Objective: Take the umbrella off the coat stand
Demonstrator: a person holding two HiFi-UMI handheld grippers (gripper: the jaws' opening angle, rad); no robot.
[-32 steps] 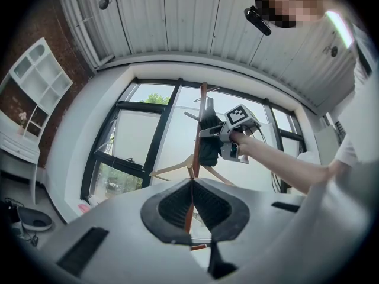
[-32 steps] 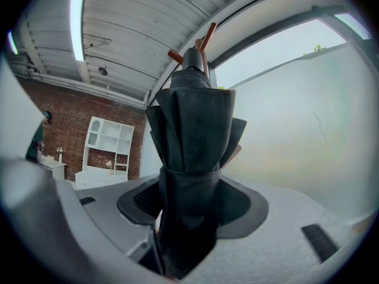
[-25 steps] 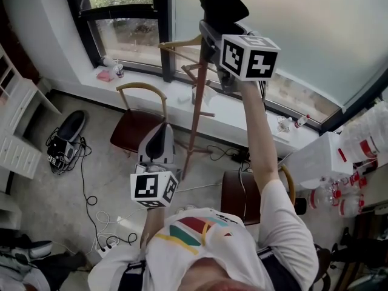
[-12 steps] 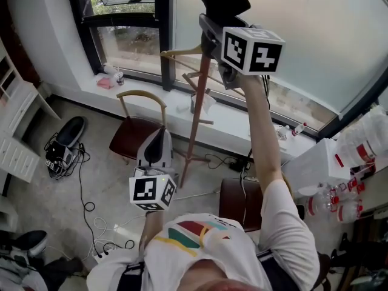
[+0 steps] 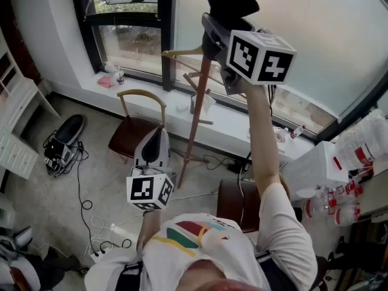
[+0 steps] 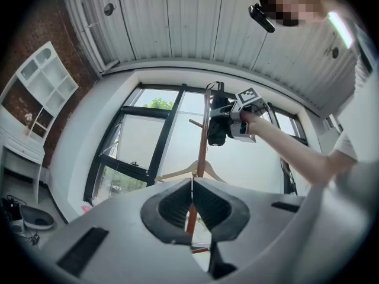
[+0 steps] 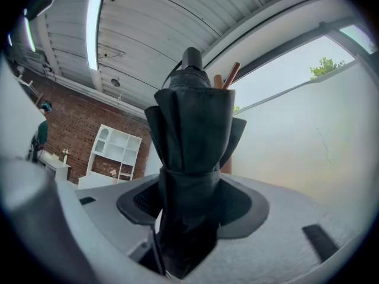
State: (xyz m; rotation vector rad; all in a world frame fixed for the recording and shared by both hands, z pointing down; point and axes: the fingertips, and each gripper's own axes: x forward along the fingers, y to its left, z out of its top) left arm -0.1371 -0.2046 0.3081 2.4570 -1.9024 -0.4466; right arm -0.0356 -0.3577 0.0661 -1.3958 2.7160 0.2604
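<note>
The coat stand [image 5: 195, 120] rises just beyond my right gripper [image 7: 189, 218], its pole top showing close behind what I hold. The folded black umbrella [image 7: 192, 135] stands upright between that gripper's jaws, which are clamped round its strapped waist, up at the top of the stand. I judge it may yet hang on the stand, so I should lift straight up, then draw it back toward me with a firm grip. My left gripper [image 6: 190, 209], low and well short of the stand, is pressed closed on nothing.
</note>
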